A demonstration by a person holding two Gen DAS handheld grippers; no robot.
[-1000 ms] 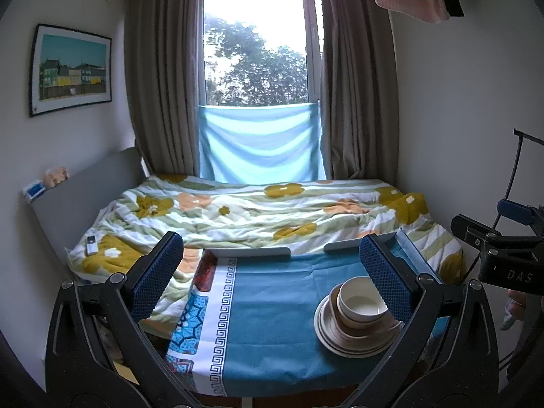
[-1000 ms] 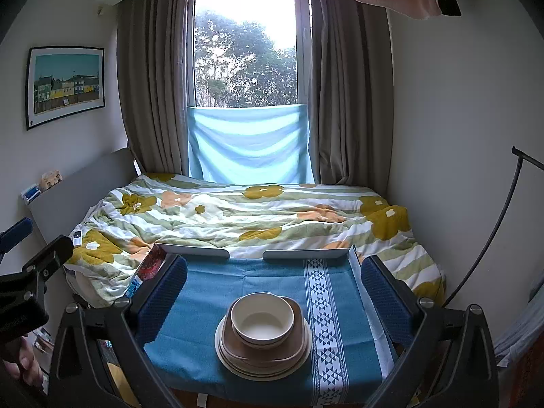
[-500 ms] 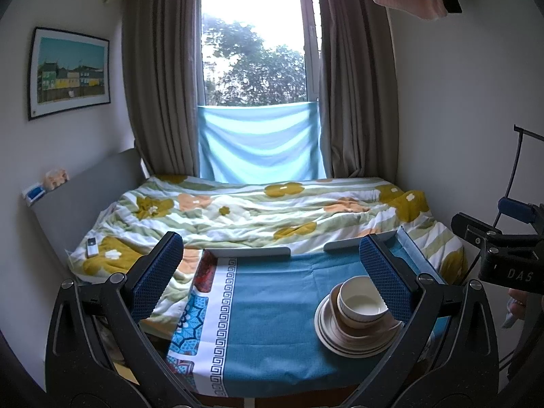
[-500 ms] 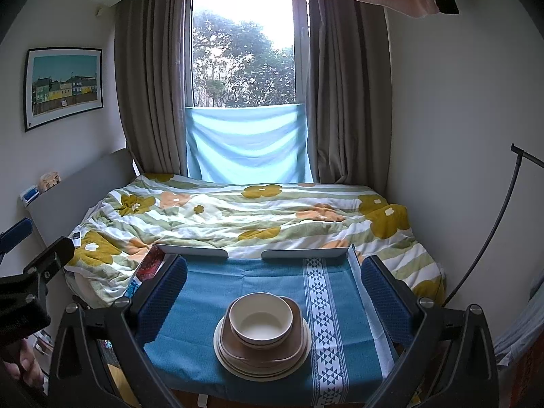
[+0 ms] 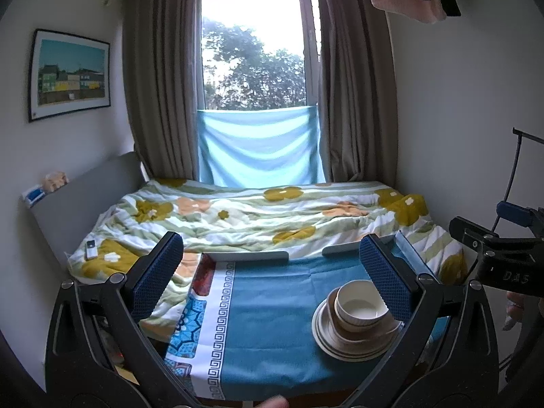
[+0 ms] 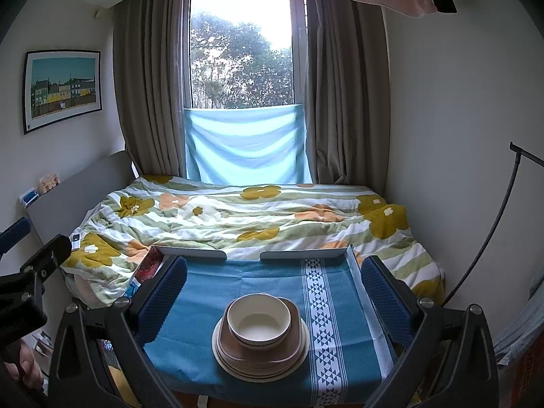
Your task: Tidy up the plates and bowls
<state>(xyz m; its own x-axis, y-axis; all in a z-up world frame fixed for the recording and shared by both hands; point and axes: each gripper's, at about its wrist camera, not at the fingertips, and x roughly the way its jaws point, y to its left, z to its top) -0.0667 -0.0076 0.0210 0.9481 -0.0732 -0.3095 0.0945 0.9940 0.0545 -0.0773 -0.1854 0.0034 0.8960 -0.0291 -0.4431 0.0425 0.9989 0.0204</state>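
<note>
A cream bowl (image 6: pixel 259 319) is sitting in a brown dish on a stack of plates (image 6: pixel 260 357), which is resting on the blue-clothed table (image 6: pixel 204 282) toward its near edge. The right tool (image 6: pixel 272 292) is hovering before the stack, spread wide and gripping nothing. The left tool (image 5: pixel 272 278) is likewise gaping wide, with the stack (image 5: pixel 353 336) lying near its right finger. A flowered bed (image 6: pixel 258 217) is lying beyond the table.

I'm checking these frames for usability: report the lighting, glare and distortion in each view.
Left wrist view: the window is blown out white at the top, walls and curtains bow from the fisheye, corners go black; the bowl stays sharp. Right wrist view: same backlit window and curved edges, soft even light on the bowl and cloth, no hard shadows.
</note>
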